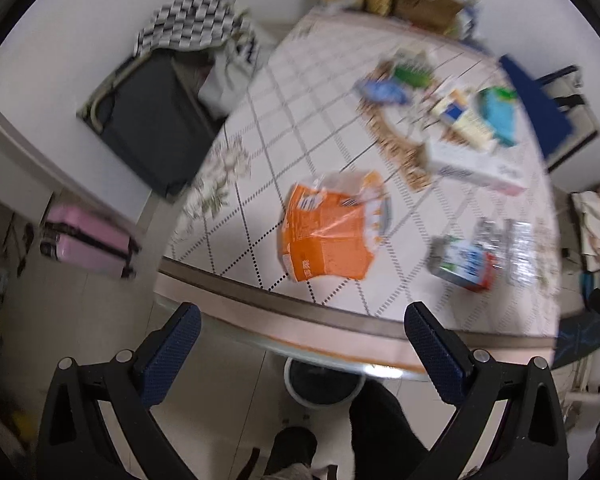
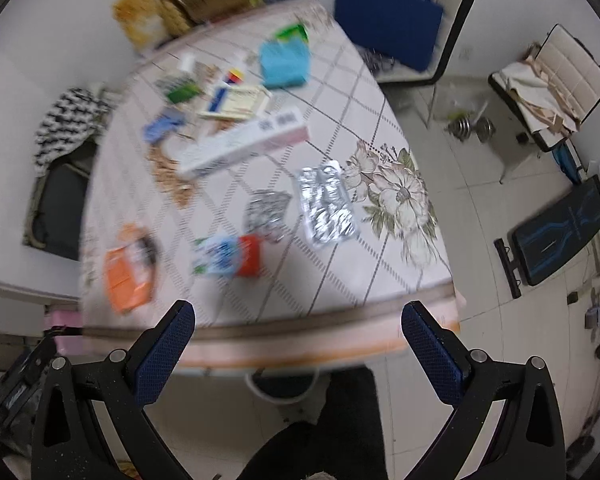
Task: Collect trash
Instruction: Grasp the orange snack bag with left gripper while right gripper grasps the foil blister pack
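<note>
Left gripper hangs wide open and empty before the table edge — we should close on the orange packet nearest it. Right gripper, equally spread and empty, faces the red-and-blue wrapper and foil.

Bare desk lies along the near edge, between the orange bag and foil wrappers; farther back, clutter crowds it.

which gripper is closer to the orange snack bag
Left. The orange snack bag lies just ahead of the open left gripper; from the right gripper it sits far off to the left.
</note>
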The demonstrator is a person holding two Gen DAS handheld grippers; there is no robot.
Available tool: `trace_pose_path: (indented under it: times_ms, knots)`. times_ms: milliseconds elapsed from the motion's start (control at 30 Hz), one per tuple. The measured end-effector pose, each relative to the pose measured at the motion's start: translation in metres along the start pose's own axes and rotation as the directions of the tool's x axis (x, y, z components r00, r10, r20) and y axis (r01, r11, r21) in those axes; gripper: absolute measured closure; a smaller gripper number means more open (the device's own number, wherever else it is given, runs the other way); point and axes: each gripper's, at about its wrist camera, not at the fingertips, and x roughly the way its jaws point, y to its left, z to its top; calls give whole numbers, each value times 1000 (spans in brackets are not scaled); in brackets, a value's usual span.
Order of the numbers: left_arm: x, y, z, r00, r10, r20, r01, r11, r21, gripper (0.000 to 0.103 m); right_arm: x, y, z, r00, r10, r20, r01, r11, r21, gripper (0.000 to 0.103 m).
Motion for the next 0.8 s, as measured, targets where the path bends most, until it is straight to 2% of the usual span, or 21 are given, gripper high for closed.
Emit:
trace_pose_path:
  times_ms: [33, 200, 333, 367, 400, 467, 500, 567, 600, 633, 667, 800]
  knots:
    - [12, -2, 7, 1000, 7, -29, -7, 1000, -11, 0, 28, -5, 16, 999, -9, -31, 9, 1000, 4, 0]
    - [81, -15, 42, 990, 8, -144, -19, 997, -75, 0, 110, -16, 72, 991, -29, -128, 30, 1000, 7, 0]
    - [131, -24, 60, 978, 8, -208, -29, 995, -99, 3, 157, -21, 100, 984, -45, -170, 45, 999, -6, 0]
    - [140, -25, 62, 975, 5, -221, -29, 994, -106, 13, 172, -21, 106, 980, -56, -192, 53, 998, -20, 0]
    - [147, -26, 63, 973, -1, -230, -27, 993, -116, 28, 179, -20, 107, 977, -60, -204, 55, 998, -27, 0]
    - [152, -28, 63, 976, -6, -218, -22, 992, -126, 39, 199, -16, 108, 967, -62, -246, 50, 997, -55, 0]
    - [151, -30, 63, 978, -11, -206, -15, 992, -123, 52, 205, -12, 107, 964, -64, -258, 47, 996, -73, 3]
    - [147, -37, 63, 982, -1, -191, -18, 995, -97, 63, 210, -5, 104, 966, -87, -244, 62, 992, -111, 12]
    - [143, -41, 62, 983, 6, -183, -21, 997, -77, 68, 208, -2, 102, 969, -115, -217, 89, 988, -128, 21]
    - [139, -46, 61, 984, 13, -176, -24, 998, -60, 70, 207, -1, 101, 969, -140, -203, 113, 984, -137, 33]
    - [135, -51, 60, 985, 17, -173, -25, 999, -46, 73, 205, -2, 99, 970, -153, -192, 128, 983, -135, 36]
    - [117, -69, 56, 988, 28, -150, -28, 1000, 0, 79, 199, -12, 96, 977, -110, -183, 90, 990, -112, 37]
